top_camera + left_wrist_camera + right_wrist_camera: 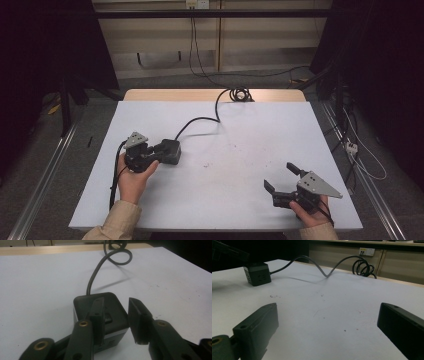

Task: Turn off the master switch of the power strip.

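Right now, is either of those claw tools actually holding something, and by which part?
The left gripper has its jaws around the black power cube, at the end opposite its cable; whether they clamp it cannot be told. The right gripper is open, holding nothing.

You have a table [250, 150] with a pale white top, lightly speckled with small dark marks near its middle, and a strip of bare wood along the far edge. On it sits a dark cube-shaped power socket [169, 151] toward your left — its cable [200, 120] snakes across the surface to a coil [240, 93] resting on that far edge.
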Tool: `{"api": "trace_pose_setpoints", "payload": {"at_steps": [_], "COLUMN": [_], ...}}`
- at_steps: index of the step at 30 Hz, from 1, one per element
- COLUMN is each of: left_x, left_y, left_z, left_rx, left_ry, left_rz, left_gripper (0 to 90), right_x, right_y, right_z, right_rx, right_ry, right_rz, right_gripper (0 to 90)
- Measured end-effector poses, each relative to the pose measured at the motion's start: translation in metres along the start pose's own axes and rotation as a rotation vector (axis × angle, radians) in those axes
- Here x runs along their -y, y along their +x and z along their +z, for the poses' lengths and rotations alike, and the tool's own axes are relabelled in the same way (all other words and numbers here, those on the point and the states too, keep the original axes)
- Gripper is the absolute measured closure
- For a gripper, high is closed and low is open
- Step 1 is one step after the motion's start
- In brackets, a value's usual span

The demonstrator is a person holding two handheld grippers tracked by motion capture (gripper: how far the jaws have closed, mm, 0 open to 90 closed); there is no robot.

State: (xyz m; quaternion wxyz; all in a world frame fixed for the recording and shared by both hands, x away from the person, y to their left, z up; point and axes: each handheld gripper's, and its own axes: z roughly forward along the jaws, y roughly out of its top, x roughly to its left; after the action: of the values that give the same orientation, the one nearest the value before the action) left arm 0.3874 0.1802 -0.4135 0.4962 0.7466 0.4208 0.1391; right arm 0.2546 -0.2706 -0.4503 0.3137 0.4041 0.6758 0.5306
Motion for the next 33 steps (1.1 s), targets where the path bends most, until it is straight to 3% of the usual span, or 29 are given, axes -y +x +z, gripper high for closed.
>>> {"api": "trace_pose_setpoints", "payload": {"at_steps": [13,15,19,33], "left_x": [-0.001,0.000,0.003,0.007], "left_y": [-0.001,-0.002,-0.002,-0.007], "left_z": [-0.003,-0.004,-0.004,-0.018], "left_rx": [0.024,0.029,0.064,0.128], "left_ry": [-0.027,-0.015,0.034,-0.013], "left_rz": [0.018,0.040,0.035,0.085], "left_gripper": [40.9,37.0,30.4,20.9], "right_x": [0.000,0.000,-0.001,-0.001], "right_y": [0.000,-0.001,-0.001,-0.001], "right_z": [-0.001,-0.001,-0.002,-0.003], "right_rx": [0.000,0.002,0.005,0.003], "right_ry": [-0.002,-0.003,-0.003,-0.004], "right_rz": [0.000,0.001,-0.001,-0.002], "right_gripper": [3.0,3.0,3.0,3.0]}}
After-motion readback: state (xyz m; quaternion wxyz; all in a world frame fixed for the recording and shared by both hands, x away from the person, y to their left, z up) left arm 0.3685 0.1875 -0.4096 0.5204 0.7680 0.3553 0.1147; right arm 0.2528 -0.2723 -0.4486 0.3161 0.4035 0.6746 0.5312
